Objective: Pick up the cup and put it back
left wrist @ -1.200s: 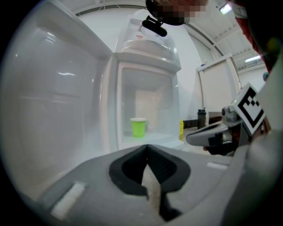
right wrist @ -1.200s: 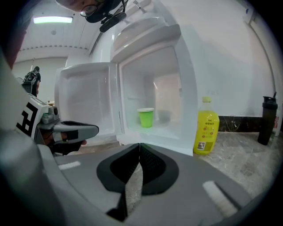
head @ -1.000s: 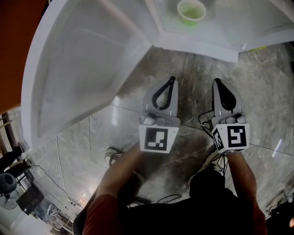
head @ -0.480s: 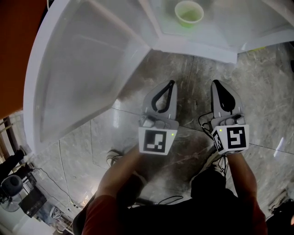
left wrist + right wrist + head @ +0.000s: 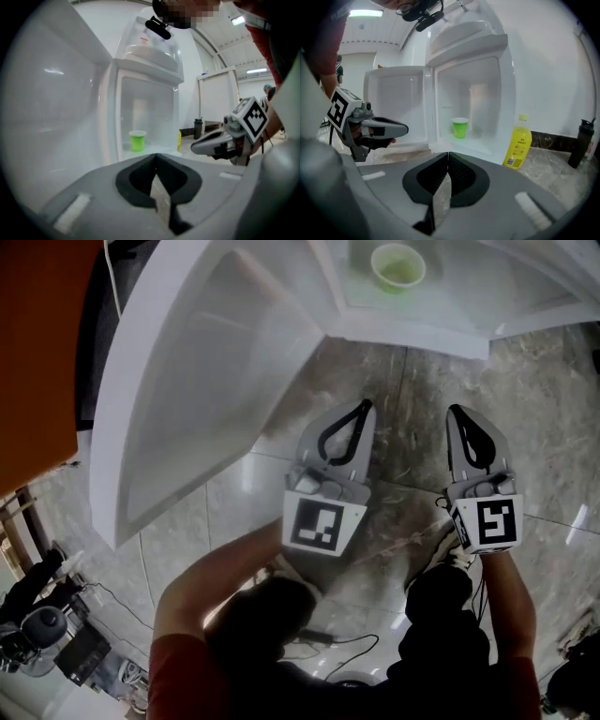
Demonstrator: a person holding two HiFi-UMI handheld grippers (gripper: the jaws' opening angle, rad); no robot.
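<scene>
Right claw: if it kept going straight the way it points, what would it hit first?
Probably the fridge sill, low in front of the cup. The shut right claw aims slightly downward, so it might touch the floor before that. Depth is unclear.

The left gripper [image 5: 360,409] and the right gripper [image 5: 457,413] are held forward side by side, tilted slightly downward, jaws pressed together and empty.

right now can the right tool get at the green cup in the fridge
Probably yes. The fridge door stands open and nothing shows between the right tool and the green cup inside. The tool is shut and short of the fridge, so it must open first.
</scene>
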